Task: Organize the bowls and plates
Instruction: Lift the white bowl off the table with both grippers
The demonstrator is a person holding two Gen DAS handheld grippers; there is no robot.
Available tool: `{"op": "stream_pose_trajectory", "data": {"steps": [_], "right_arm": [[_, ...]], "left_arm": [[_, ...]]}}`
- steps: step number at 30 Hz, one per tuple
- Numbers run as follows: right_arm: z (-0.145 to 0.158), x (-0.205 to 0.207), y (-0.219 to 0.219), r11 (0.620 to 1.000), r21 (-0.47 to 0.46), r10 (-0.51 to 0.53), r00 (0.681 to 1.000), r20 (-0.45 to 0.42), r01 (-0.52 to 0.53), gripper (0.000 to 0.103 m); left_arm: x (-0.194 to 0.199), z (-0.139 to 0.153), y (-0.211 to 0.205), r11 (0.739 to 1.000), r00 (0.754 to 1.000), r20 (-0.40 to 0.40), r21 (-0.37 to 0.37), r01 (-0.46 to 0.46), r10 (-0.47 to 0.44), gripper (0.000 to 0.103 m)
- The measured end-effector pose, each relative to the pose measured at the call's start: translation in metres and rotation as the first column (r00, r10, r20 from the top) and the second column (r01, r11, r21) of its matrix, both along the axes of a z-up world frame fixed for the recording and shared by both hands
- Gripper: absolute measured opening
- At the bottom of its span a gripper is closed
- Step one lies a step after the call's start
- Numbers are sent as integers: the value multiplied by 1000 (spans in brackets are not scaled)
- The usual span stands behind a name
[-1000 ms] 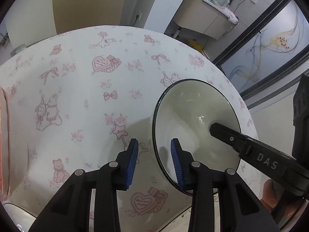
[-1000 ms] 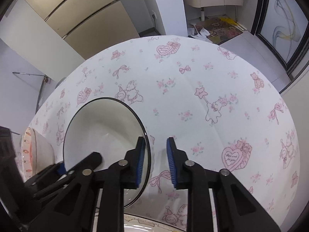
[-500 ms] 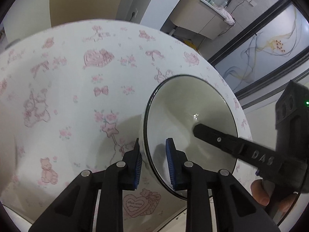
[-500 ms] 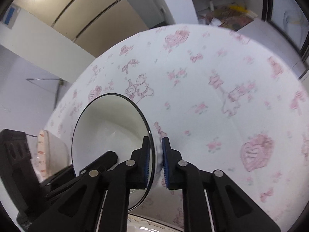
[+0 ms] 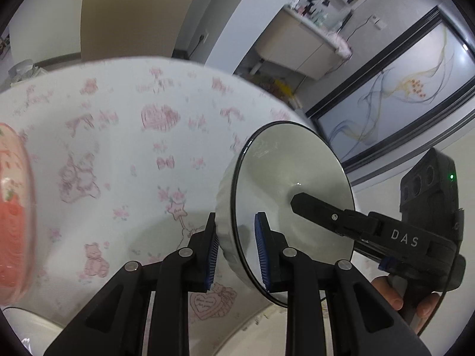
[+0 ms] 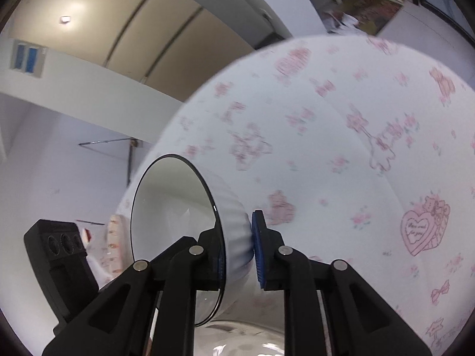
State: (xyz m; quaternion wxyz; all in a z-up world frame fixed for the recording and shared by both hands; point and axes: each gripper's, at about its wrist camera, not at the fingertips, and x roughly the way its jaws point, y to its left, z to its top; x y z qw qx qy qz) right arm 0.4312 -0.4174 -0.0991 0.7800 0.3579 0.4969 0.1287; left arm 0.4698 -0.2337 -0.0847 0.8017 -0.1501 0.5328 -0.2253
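A white bowl (image 5: 291, 178) with a thin dark rim hangs tilted above the pink-printed tablecloth (image 5: 118, 112), held from two sides. My left gripper (image 5: 236, 234) is shut on its near rim, one blue pad outside and one inside. In the right wrist view the same bowl (image 6: 169, 207) sits in my right gripper (image 6: 237, 240): one finger is inside, and the blue pad touches the ribbed outer wall. Those jaws are opening slightly with the wall still between them. The right gripper's inner finger (image 5: 323, 210) shows inside the bowl in the left wrist view.
A pink-patterned bowl (image 5: 14, 207) stands at the left edge of the left wrist view. A white plate (image 5: 26, 326) lies near the bottom left, and a plate rim (image 6: 237, 338) lies under the right gripper. A hand (image 5: 394, 293) holds the right gripper's handle.
Both grippers closed onto opposite sides of the bowl's rim. The bowl then rose off the cloth and tipped further onto its side. The pink bowl came into view at the left.
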Motion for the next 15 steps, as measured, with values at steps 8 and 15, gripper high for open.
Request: {"op": "stream_pose_trajectory", "data": {"steps": [8, 15], "right_arm": [[56, -14, 23, 1000, -18, -16, 993, 117, 18, 17], [93, -28, 44, 998, -55, -19, 979, 203, 31, 18]], "left_arm": [[-17, 50, 27, 998, 995, 88, -24, -51, 53, 23], [-20, 89, 51, 996, 989, 121, -44, -83, 88, 20]]}}
